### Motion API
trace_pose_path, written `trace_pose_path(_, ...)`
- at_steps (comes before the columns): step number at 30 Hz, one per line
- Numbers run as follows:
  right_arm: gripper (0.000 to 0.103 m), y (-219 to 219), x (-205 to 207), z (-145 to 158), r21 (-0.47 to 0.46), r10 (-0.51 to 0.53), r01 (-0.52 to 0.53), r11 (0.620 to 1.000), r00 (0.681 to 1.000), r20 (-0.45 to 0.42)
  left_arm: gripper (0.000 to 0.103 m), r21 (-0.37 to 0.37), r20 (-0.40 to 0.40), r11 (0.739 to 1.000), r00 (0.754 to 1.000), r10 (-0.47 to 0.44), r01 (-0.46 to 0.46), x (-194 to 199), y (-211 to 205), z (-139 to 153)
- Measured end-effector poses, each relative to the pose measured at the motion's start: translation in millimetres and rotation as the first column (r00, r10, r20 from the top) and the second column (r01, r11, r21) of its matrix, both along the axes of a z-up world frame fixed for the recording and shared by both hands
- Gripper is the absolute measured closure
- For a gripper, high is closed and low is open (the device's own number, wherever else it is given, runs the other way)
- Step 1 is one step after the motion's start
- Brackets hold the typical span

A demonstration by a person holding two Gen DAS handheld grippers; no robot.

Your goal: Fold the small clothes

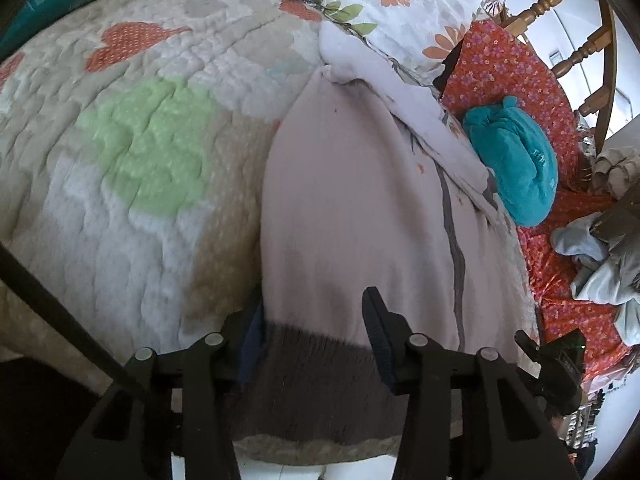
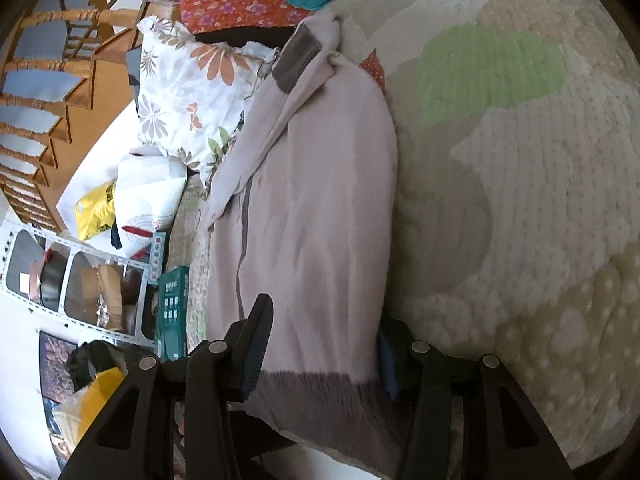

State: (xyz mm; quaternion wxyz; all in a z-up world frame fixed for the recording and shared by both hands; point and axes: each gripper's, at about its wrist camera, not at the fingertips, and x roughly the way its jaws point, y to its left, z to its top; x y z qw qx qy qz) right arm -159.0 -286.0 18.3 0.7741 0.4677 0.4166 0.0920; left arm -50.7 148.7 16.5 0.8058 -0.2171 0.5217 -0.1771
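A: Where is the garment found?

B: A pale pink knit sweater (image 1: 352, 208) with a dark grey ribbed hem (image 1: 316, 384) is laid lengthwise on the quilted bedspread (image 1: 132, 168), its far end bunched near the floral pillow (image 1: 384, 4). A sleeve with a grey cuff (image 2: 298, 60) is seen folded along one side.

A: And the jaws?

B: The left gripper (image 1: 316, 344) is set astride the hem, jaws apart, with cloth between them but not pinched. The same is seen of the right gripper (image 2: 324, 344): jaws spread on either side of the hem band, nothing clamped.

A: How is the sweater expected to handle?

B: It is judged soft, light and limp; sagging and stretching would be expected if lifted at one point. The thicker ribbed hem is judged the firmest place to be gripped, at both corners, so the fold is kept even.
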Motion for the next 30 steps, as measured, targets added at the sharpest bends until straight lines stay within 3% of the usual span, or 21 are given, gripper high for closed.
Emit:
trace_pose_path(4, 0.051, 13, -7, 0, -0.035, 0.024, -0.024, 0.999, 1.0, -0.01, 0.078, 0.036, -0.002, 0.999, 1.0, 0.005, -0.005, -7, 0, -1)
trace_pose_path(8, 0.054, 34, -15, 7, -0.157, 0.06, -0.062, 0.986, 0.998, -0.016, 0.091, 0.117, 0.008, 0.993, 1.0, 0.006, -0.007, -9, -7, -2)
trace_pose_path(10, 0.062, 41, -16, 8, -0.215, 0.058, -0.062, 0.975, 0.998, -0.028, 0.096, 0.162, 0.017, 0.987, 1.0, -0.007, 0.004, -8, -12, 1)
trace_pose_path(12, 0.092, 44, -16, 9, -0.294, 0.054, -0.069, 0.953, 0.997, -0.059, 0.097, 0.181, 0.021, 0.983, 1.0, -0.004, 0.0, -6, -12, 5)
trace_pose_path(13, 0.096, 42, -16, 9, -0.3, 0.054, -0.072, 0.951, 0.996, -0.068, 0.097, 0.187, 0.032, 0.982, 0.999, 0.008, -0.014, -7, -9, 10)
trace_pose_path(18, 0.098, 29, -33, 15, -0.249, 0.071, -0.083, 0.965, 0.996, -0.059, 0.097, 0.152, 0.076, 0.987, 0.996, 0.047, -0.058, -25, 17, 36)
trace_pose_path(23, 0.1, 43, -65, 21, -0.236, 0.149, -0.161, 0.958, 0.987, -0.069, 0.097, 0.132, 0.066, 0.99, 0.997, 0.039, -0.047, -57, 30, 43)
trace_pose_path(30, 0.099, 56, -71, 34, -0.307, 0.188, -0.201, 0.93, 0.979, -0.072, 0.097, 0.142, 0.092, 0.989, 0.995, 0.026, -0.039, -67, 27, 51)
